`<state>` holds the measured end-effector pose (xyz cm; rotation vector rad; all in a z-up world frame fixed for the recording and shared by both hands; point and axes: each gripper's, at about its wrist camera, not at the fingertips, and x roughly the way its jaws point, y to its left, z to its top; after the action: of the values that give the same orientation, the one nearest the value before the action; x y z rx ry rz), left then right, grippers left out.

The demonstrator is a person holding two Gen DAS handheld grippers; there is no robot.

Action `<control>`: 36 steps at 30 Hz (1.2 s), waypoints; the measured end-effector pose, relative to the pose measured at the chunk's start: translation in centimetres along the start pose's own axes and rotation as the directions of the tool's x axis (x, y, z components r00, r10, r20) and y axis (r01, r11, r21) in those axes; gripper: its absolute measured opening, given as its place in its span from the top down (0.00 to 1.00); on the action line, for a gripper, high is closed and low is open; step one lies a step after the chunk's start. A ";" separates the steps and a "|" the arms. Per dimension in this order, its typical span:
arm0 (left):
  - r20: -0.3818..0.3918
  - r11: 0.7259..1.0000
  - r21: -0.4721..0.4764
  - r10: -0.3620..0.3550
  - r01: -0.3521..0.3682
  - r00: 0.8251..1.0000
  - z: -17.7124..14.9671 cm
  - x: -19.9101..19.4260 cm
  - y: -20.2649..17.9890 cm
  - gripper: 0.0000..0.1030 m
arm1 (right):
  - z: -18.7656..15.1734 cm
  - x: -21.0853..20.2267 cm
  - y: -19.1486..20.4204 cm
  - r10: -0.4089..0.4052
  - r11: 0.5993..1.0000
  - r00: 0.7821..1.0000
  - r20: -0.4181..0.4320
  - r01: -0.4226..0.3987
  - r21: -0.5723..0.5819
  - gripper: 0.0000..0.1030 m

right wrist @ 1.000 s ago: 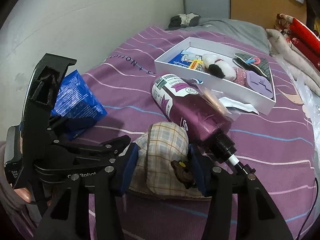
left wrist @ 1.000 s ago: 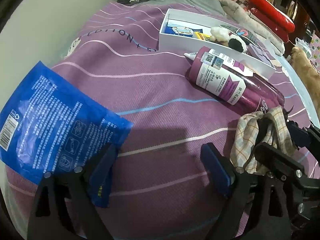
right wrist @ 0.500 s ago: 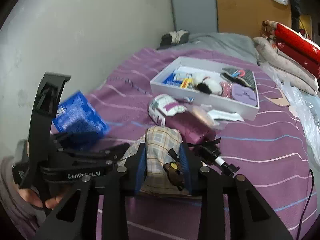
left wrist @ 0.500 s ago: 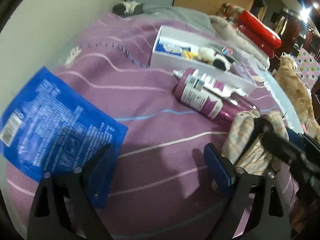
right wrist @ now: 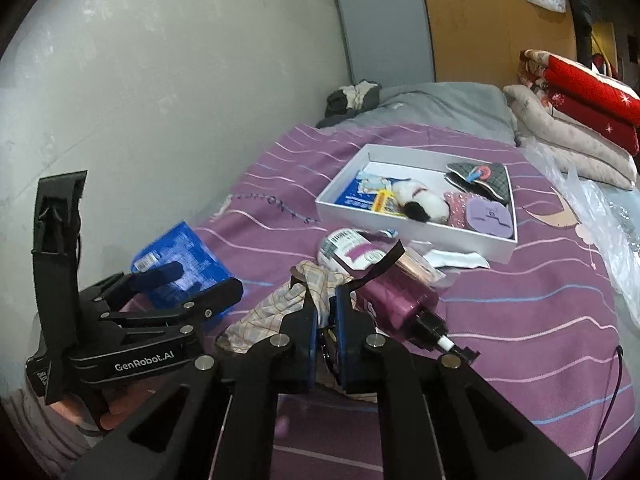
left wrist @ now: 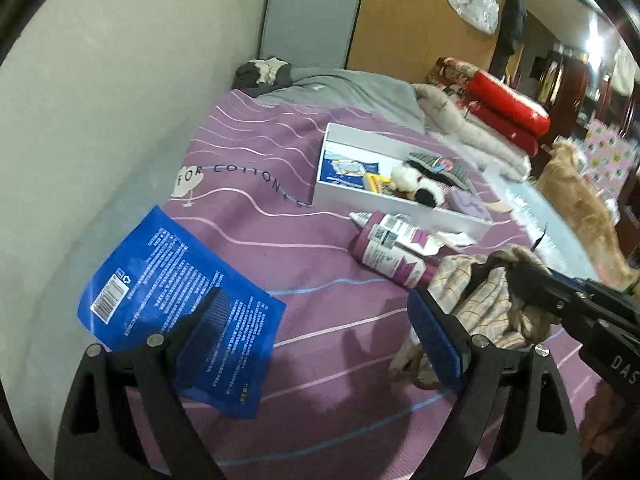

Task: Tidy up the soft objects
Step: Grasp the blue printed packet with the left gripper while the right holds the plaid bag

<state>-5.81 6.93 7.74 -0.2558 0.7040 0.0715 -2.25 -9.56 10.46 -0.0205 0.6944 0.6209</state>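
My right gripper [right wrist: 326,320] had just clamped the beige checked cloth pouch [right wrist: 276,308], lifting it beside the purple bottle [right wrist: 396,300]; trailing folds (loose) could snag it. My left gripper [left wrist: 320,332] hung wide, empty, above the blue packet [left wrist: 172,280].

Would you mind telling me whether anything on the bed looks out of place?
Yes: a purple bottle lies tipped on its side on the bedspread, outside the white box, a hard item among soft things.
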 end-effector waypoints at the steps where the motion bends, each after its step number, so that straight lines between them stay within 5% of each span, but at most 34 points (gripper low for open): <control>1: 0.000 1.000 -0.012 -0.015 0.015 1.000 0.0 -0.2 0.2 0.12 | 0.2 -0.1 0.1 0.004 1.000 1.000 0.006 -0.004 0.002 0.94; 10: -0.016 0.994 -0.065 -0.091 0.090 0.996 1.4 -2.0 3.0 0.12 | 2.3 -0.3 2.7 0.061 0.998 0.998 0.033 -0.060 -0.032 0.94; 21: -0.010 0.998 -0.062 -0.021 0.021 1.000 2.6 -4.5 6.0 0.12 | 4.1 1.1 5.2 0.157 0.986 0.987 0.032 -0.156 -0.054 0.94; 26: 0.011 0.994 -0.067 0.093 -0.092 0.996 2.8 -5.1 8.1 0.12 | 4.0 1.0 5.0 0.177 0.984 0.984 0.031 -0.176 -0.037 0.94; 29: -0.019 0.990 -0.104 0.094 -0.095 0.995 2.7 -4.7 9.8 0.13 | 3.6 1.1 4.5 0.195 0.981 0.980 0.030 -0.195 -0.016 0.94; 30: -0.039 0.990 -0.113 0.084 -0.088 0.996 2.5 -4.3 10.3 0.14 | 3.6 1.1 4.4 0.199 0.980 0.980 0.028 -0.198 -0.010 0.94; 34: -0.139 0.994 -0.108 -0.020 0.005 0.990 1.9 -2.8 10.5 0.47 | 3.5 1.3 3.9 0.214 0.977 0.977 0.022 -0.214 0.012 0.94; 36: -0.160 0.995 -0.087 -0.051 0.037 0.986 1.7 -2.5 9.9 0.52 | 3.5 1.3 3.7 0.219 0.975 0.976 0.024 -0.219 0.023 0.94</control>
<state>-8.18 16.96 8.52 -0.3607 0.8579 0.0382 -1.46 -5.08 13.06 0.0873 0.6884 0.8227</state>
